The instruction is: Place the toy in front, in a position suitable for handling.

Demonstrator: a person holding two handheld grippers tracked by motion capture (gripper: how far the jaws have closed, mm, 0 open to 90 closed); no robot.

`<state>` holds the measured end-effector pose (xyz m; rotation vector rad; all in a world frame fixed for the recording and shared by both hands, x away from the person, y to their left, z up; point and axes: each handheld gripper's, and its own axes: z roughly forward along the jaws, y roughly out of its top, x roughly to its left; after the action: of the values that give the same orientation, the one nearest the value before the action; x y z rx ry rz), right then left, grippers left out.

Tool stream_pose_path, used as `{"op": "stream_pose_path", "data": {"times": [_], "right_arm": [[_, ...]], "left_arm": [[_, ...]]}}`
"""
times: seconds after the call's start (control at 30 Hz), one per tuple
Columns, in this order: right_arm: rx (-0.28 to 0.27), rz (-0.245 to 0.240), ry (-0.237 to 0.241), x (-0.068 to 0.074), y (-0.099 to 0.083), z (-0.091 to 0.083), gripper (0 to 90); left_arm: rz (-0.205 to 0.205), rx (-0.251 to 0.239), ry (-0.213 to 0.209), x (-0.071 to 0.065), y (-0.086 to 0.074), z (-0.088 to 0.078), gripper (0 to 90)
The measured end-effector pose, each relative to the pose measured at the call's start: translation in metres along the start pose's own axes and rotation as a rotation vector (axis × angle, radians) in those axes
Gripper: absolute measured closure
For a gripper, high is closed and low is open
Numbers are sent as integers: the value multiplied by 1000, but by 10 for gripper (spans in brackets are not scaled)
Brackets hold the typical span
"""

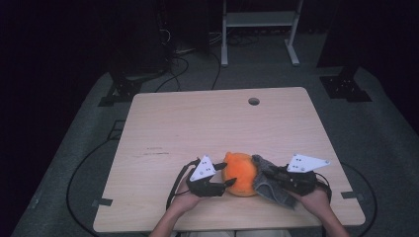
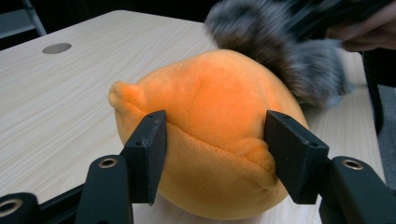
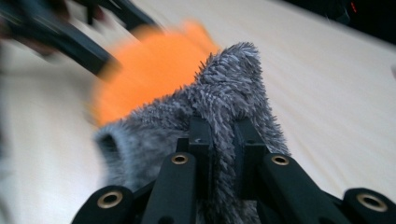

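A round orange plush toy [image 1: 240, 173] lies near the front edge of the wooden table [image 1: 197, 123]. My left gripper [image 1: 228, 176] comes at it from the left. In the left gripper view both pads press into the sides of the plush [image 2: 210, 98], so the left gripper [image 2: 215, 140] is shut on it. A grey furry cloth [image 1: 269, 188] drapes against the plush's right side. My right gripper [image 3: 223, 135] is shut on a fold of that cloth [image 3: 233, 79], with the blurred orange plush [image 3: 149, 60] behind it.
A round cable hole [image 1: 253, 101] sits near the table's far edge. Black cables [image 1: 79, 173] trail over the grey floor at the left. A white stand frame [image 1: 259, 29] is beyond the table. Dark equipment bases [image 1: 118, 91] flank the far corners.
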<state>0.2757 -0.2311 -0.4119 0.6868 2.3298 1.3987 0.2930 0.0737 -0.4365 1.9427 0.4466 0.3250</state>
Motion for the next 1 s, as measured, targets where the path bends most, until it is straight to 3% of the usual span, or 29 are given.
{"op": "stream_pose_path", "data": {"times": [0.07, 0.13, 0.17, 0.23, 0.27, 0.43, 0.47, 0.53, 0.57, 0.7, 0.8, 0.93, 1.0], "right_arm": [[-20, -40, 41, 13, 9, 2, 799], [-13, -52, 48, 17, 11, 6, 798], [30, -100, 36, 24, 10, 18, 798], [20, -72, 42, 19, 5, 21, 798], [16, -65, 30, 17, 4, 21, 798], [29, -63, -30, 8, -1, 13, 797], [29, -37, -45, 3, -3, 9, 797], [22, -42, -52, 3, -3, 6, 798], [11, -44, -47, 6, -1, 4, 798], [-37, -77, 66, 22, 8, 6, 797], [-6, -103, 66, 27, 9, 13, 796], [13, -82, 24, 12, 2, 8, 793], [36, -32, -15, -3, -6, 2, 794]], "left_arm": [[4, 0, 6, -1, 1, 2, 404], [7, 2, 8, -2, 1, 2, 402], [16, 13, 9, -2, 1, 2, 352], [1, 32, -2, -2, -1, 4, 217], [4, 53, 7, -3, -2, 7, 199], [11, 7, 32, -5, -2, 11, 377], [18, -10, 35, -8, 1, 11, 396], [25, -15, 31, -10, 2, 11, 410], [29, -15, 30, -10, 2, 11, 418], [39, -12, 35, -12, 3, 11, 427], [46, -4, 40, -12, 2, 11, 427], [25, -12, 47, -11, -2, 13, 411], [11, -23, 38, -9, -4, 12, 399]]}}
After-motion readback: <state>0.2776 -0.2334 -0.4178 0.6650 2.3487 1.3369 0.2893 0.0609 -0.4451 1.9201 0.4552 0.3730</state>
